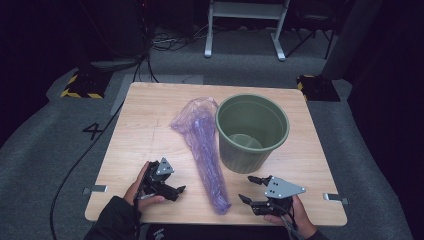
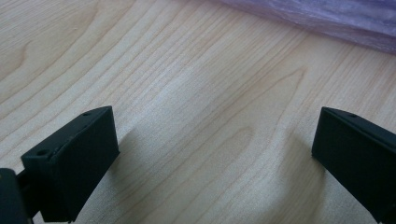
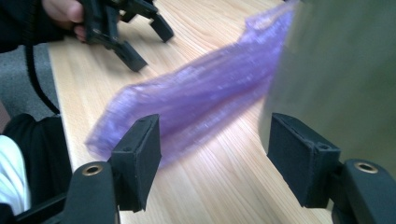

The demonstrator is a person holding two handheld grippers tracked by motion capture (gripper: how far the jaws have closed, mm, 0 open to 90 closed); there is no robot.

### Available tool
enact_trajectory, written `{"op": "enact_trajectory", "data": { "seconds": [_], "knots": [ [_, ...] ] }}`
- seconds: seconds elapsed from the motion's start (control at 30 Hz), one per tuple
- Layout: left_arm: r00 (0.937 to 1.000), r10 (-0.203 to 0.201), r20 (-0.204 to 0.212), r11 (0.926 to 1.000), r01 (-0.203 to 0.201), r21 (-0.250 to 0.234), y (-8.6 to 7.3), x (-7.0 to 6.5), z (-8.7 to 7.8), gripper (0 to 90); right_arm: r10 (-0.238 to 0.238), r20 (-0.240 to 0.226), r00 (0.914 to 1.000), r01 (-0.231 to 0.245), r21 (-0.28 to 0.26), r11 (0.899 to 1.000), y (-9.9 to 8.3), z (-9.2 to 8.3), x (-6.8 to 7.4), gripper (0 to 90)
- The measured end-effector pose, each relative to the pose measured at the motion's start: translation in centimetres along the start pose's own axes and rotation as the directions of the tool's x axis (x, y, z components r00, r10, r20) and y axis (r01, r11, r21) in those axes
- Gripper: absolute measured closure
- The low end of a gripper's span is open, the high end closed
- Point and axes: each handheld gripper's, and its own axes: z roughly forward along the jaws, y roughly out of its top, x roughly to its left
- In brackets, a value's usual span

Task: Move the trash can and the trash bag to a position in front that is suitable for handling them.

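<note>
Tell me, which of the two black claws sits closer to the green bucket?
The right gripper, at the table's near right edge, just below the green bucket. The left gripper lies beyond the purple bag.

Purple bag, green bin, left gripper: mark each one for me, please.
purple bag (image 1: 206, 155), high view, middle of its long crumpled body
green bin (image 1: 246, 159), high view, near outer wall
left gripper (image 1: 179, 193), high view, between its open jaw tips
</note>
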Motion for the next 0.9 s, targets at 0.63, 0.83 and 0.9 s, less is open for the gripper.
{"op": "enact_trajectory", "data": {
  "seconds": [0.63, 0.83, 0.9],
  "knots": [
    [1.0, -0.002, 0.001, 1.0, 0.002, 0.002, 0.0, 0.0, 0.0, 0.0, -0.037, -0.152, 0.9877, 0.044, 0.045, 0.998, 0.9, 2.2, 3.4, 27.3],
    [1.0, -0.002, 0.001, 1.0, 0.002, 0.002, 0.0, 0.0, 0.0, 0.0, -0.061, -0.148, 0.987, 0.074, 0.08, 0.994, 0.5, 3.1, 4.0, 33.8],
    [1.0, -0.002, 0.001, 1.0, 0.002, 0.002, 0.0, 0.0, 0.0, 0.0, -0.079, -0.142, 0.9867, 0.094, 0.101, 0.99, 0.2, 3.4, 4.1, 38.8]
  ]
}}
